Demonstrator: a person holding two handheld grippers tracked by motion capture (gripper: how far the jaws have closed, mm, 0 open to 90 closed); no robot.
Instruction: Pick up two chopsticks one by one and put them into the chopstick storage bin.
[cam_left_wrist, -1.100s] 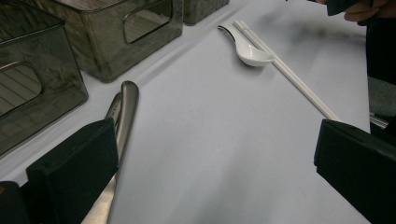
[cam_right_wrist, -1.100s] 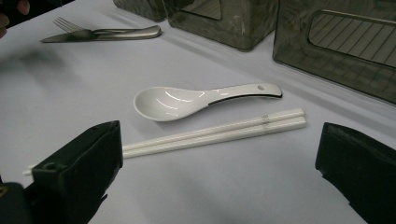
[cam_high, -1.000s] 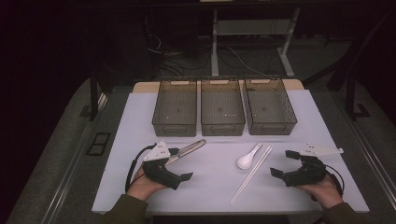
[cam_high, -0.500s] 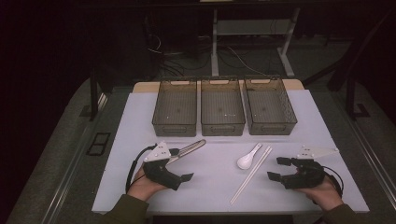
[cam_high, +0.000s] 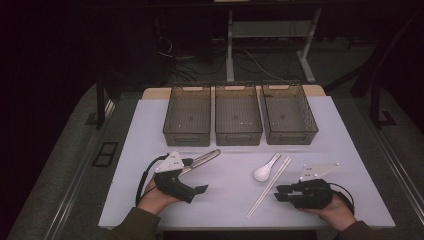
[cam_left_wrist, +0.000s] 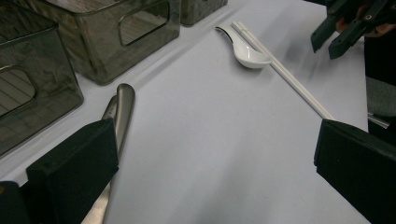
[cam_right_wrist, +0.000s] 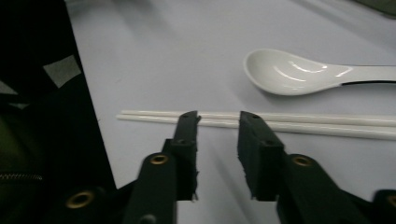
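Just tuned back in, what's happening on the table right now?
A person holds a gripper in each hand over a white table. The right gripper has just been closing its jaws as it noses up to the white chopsticks; the jaws are narrow, with nothing between them yet. A white spoon lies just beyond the chopsticks. The left gripper sits wide open beside a metal utensil, not touching it. Three bins stand in a row at the back.
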